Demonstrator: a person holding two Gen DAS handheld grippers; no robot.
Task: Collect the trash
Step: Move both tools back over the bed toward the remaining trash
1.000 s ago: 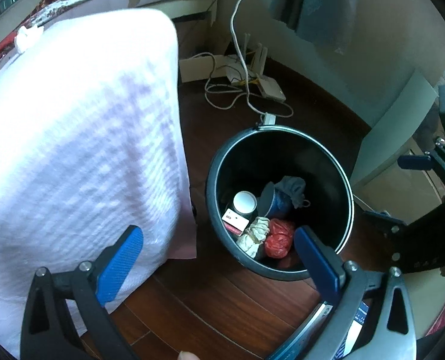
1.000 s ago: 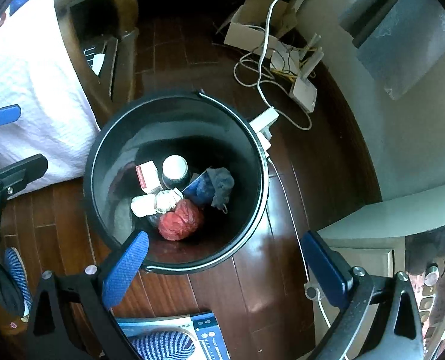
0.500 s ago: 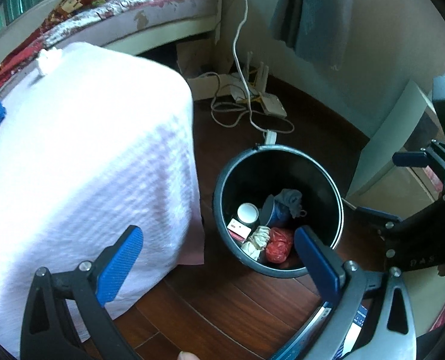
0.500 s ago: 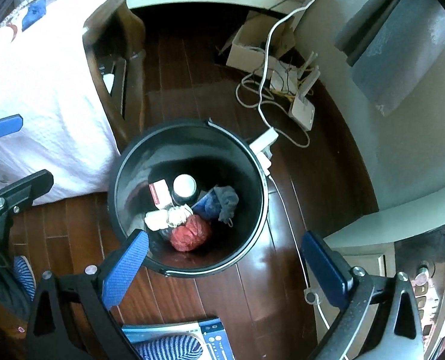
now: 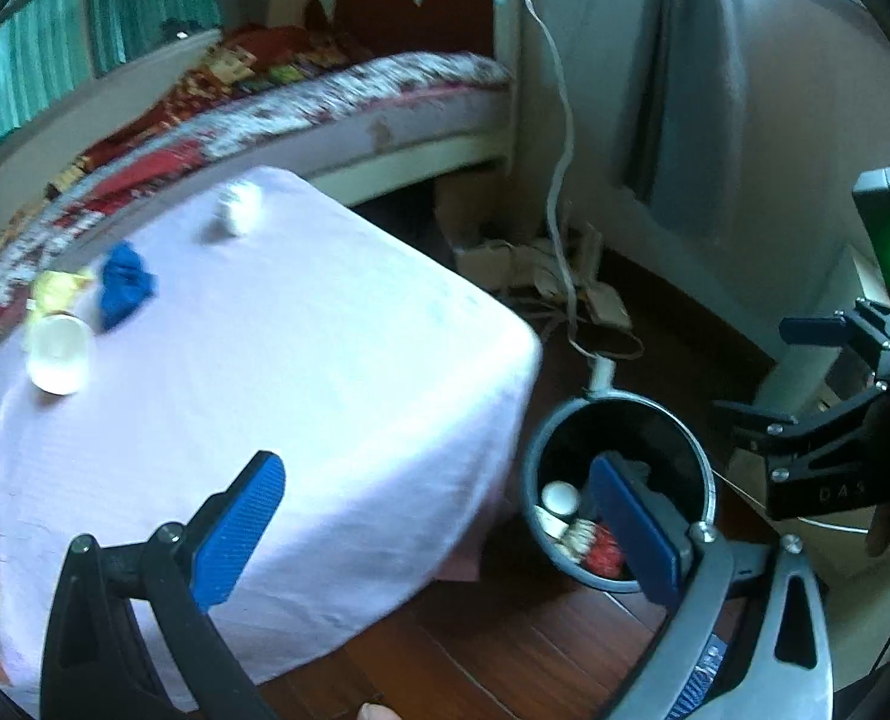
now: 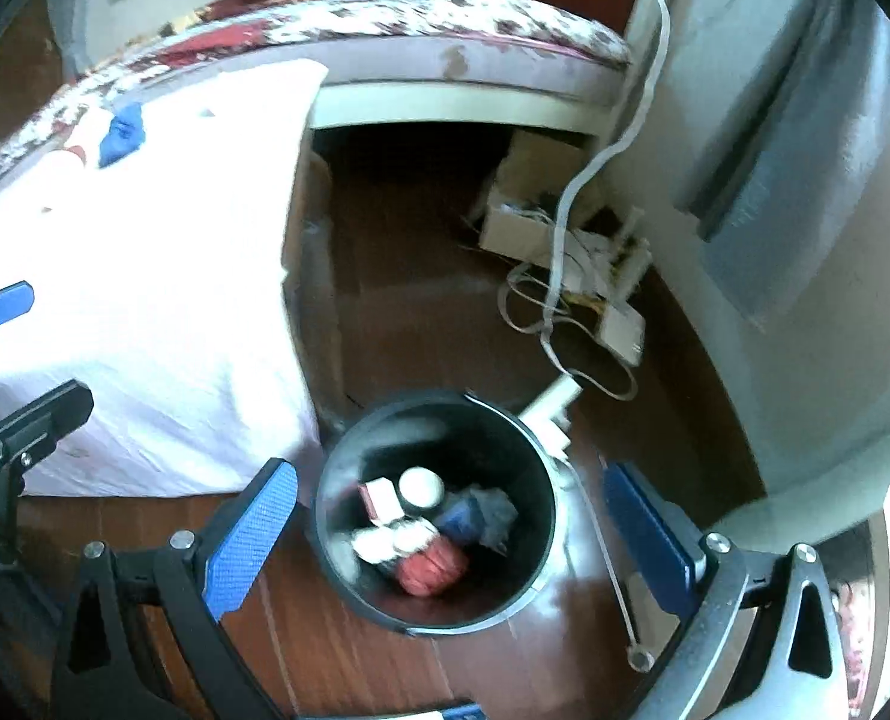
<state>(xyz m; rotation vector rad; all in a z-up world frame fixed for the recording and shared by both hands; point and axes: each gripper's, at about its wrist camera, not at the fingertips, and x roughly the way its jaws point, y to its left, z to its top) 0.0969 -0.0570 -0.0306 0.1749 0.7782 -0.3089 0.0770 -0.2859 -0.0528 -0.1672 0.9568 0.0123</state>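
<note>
A black trash bin (image 6: 438, 516) stood on the wooden floor (image 6: 420, 336) at 6 o'clock in the right wrist view, holding a red crumpled wad (image 6: 429, 567), a white round lid (image 6: 420, 487), a small red-and-white box (image 6: 378, 495) and what appeared to be blue-grey cloth (image 6: 481, 519). At 10 o'clock in the left wrist view, a white cup (image 5: 57, 354), a blue wad (image 5: 122, 291), a yellow wrapper (image 5: 54, 291) and a white scrap (image 5: 237, 213) lay on the white-clothed table (image 5: 300, 372). The left gripper (image 5: 438, 525) and right gripper (image 6: 451, 546) were spread wide, holding nothing; cables (image 6: 565, 276) lay at 1 o'clock beyond the bin.
</note>
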